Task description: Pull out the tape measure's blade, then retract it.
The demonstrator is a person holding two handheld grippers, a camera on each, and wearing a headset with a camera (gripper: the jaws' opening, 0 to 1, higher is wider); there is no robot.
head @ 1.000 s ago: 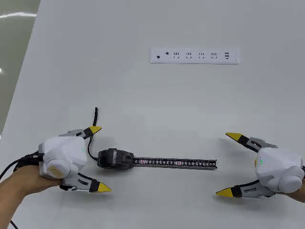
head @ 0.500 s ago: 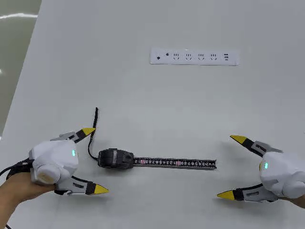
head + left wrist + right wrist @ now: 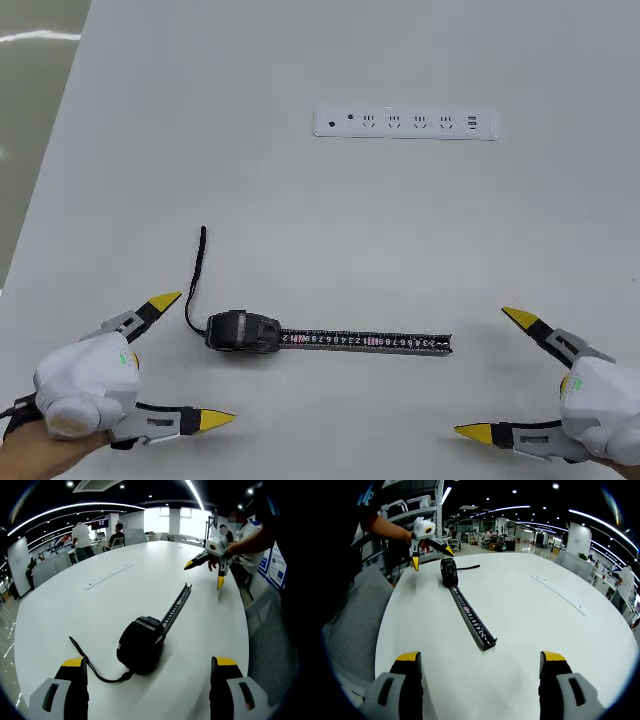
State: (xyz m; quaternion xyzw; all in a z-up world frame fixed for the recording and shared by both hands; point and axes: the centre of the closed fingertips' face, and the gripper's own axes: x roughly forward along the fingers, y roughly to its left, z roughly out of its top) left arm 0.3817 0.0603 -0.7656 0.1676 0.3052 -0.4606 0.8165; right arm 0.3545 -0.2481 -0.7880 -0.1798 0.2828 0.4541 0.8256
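Observation:
A black tape measure (image 3: pixel 242 331) lies on the white table, its blade (image 3: pixel 366 342) pulled out to the right and flat on the surface. A black wrist strap (image 3: pixel 195 280) trails from its case toward the far side. My left gripper (image 3: pixel 190 358) is open at the lower left, a short way from the case (image 3: pixel 142 644), with nothing between its yellow-tipped fingers. My right gripper (image 3: pixel 492 372) is open at the lower right, apart from the blade's end hook (image 3: pixel 487 642). The right gripper view looks along the blade (image 3: pixel 468 614) to the case (image 3: pixel 448 571).
A white power strip (image 3: pixel 405 123) lies flat at the far middle of the table (image 3: pixel 300 200). The table's left edge (image 3: pixel 45 170) runs beside a greenish floor. In the gripper views, office chairs and people stand beyond the table.
Both grippers have drawn back toward me, away from the tape measure, and stay open. The tape measure and its pulled-out blade lie as before.

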